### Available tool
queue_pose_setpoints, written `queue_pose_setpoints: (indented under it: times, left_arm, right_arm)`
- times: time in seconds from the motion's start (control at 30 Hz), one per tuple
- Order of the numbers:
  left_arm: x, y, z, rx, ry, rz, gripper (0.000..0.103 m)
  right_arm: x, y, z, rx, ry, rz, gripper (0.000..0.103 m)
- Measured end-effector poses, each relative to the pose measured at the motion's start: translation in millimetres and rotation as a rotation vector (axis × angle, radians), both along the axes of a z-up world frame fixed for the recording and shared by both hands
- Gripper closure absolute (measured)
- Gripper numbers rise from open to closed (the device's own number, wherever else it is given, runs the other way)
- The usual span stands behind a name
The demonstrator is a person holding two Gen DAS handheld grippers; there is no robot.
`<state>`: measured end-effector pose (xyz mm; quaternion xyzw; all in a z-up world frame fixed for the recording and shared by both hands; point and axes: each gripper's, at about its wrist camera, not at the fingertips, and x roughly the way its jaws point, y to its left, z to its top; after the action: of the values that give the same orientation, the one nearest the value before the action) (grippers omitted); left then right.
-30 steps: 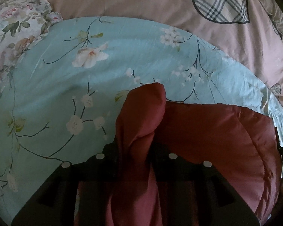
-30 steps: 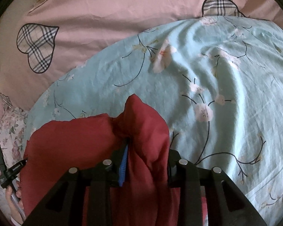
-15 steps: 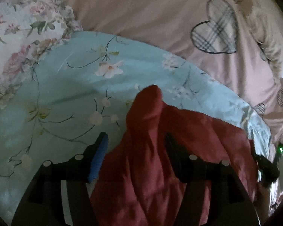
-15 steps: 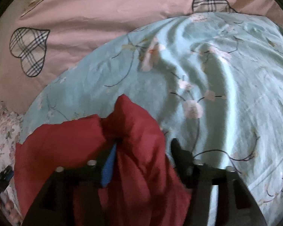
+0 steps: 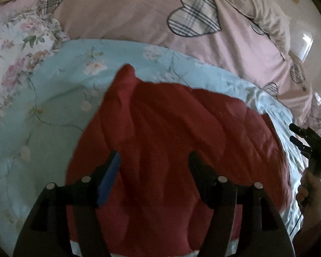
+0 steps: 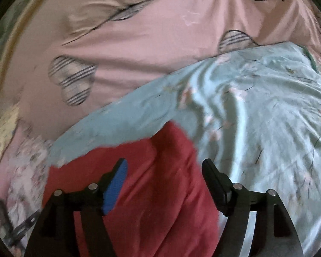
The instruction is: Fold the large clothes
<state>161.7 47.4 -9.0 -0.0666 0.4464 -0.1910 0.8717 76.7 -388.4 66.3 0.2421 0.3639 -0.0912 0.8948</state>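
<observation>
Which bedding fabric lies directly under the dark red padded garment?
The light blue sheet with blossom branches, bordering the dark red padded garment. The pink heart-patterned cover and the rose-print fabric lie beyond it.

I see my right gripper [image 6: 163,172] spread wide above the red garment [image 6: 152,192] lying on the blue floral sheet [image 6: 256,117].

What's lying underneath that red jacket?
The red jacket rests on a light blue floral sheet, spread over pink heart-print bedding. Whatever lies directly beneath the jacket is covered.
</observation>
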Motion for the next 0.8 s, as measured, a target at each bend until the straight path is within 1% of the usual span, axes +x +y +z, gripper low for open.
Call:
queue_pose_setpoints:
  times: [0.03,0.17,0.27,0.33,0.37,0.43,0.57,0.6,0.63,0.67,0.73,0.8]
  left_arm:
    - [-5.1,-3.2,-2.2,-0.005,0.007,-0.014,0.037]
    - [-24.4,-17.0,-4.9,0.014,0.000,-0.036,0.037]
    - [-36.9,-20.6,-4.0,0.010,-0.027,-0.035,0.037]
    - [-42.1,-23.0,-6.1,-0.004,-0.024,-0.056,0.035]
    - [-45.0,-26.7,-8.8,0.007,-0.018,-0.069,0.033]
    - [-50.1,-30.7,-12.4,0.032,-0.021,-0.070,0.033]
    - [-62.0,-34.9,-22.5,0.055,-0.017,-0.078,0.027]
    - [-64.7,-37.8,-25.7,0.076,-0.020,-0.081,0.027]
    - [-66.6,-40.5,-28.2,0.097,-0.023,-0.084,0.027]
    - [-68.2,-43.1,-29.9,0.116,-0.025,-0.087,0.027]
    - [-69.3,-48.8,-32.5,0.155,-0.027,-0.093,0.026]
    - [-66.5,-51.4,-34.6,0.168,-0.017,-0.096,0.025]
  right_arm:
    - [-9.9,14.6,1.3,-0.002,-0.002,0.044,0.027]
    - [-35.6,64.2,-2.8,-0.055,0.023,0.139,0.027]
    - [-52.7,90.4,-6.8,-0.099,0.026,0.148,0.027]
    - [-60.2,101.9,-8.5,-0.120,0.025,0.155,0.027]
    - [-64.5,110.6,-9.9,-0.141,0.024,0.158,0.027]
    - [-72.6,125.0,-11.4,-0.188,0.026,0.164,0.027]
    - [-77.9,152.0,-14.1,-0.267,0.034,0.201,0.026]
    - [-77.9,156.2,-14.5,-0.277,0.033,0.210,0.025]
    - [-75.8,162.6,-15.6,-0.288,0.035,0.228,0.022]
    - [-72.8,166.0,-17.7,-0.300,0.046,0.234,0.019]
    - [-65.3,170.7,-26.7,-0.339,0.093,0.228,0.019]
    - [-58.0,169.1,-39.1,-0.358,0.139,0.213,0.019]
